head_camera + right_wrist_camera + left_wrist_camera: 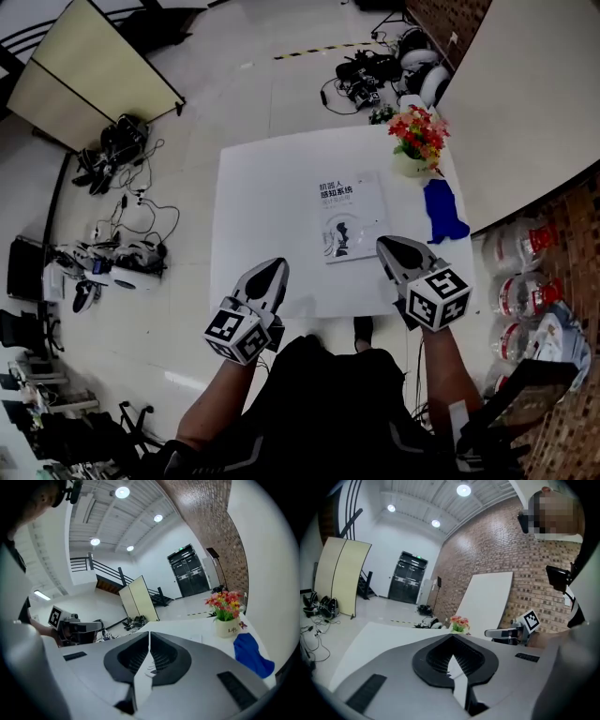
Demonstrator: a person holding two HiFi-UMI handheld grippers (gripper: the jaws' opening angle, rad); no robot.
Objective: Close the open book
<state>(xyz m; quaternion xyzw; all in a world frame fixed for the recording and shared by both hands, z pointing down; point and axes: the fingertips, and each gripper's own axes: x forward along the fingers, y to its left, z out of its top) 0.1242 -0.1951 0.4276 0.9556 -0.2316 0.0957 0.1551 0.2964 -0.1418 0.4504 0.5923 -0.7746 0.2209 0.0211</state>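
The book (349,217) lies shut, cover up, on the white table (262,216), right of the middle. My left gripper (270,276) hovers over the table's near edge, left of the book, with its jaws together and nothing between them (452,639). My right gripper (397,249) hangs just right of the book's near corner, also shut and empty (149,634). Neither gripper touches the book. Both gripper views look level across the table, and each shows the other gripper beside it.
A pot of red and yellow flowers (417,141) stands at the table's far right corner, with a blue cloth (442,211) near the right edge. Cables and gear (122,202) litter the floor to the left and behind. A large white board (525,94) leans at the right.
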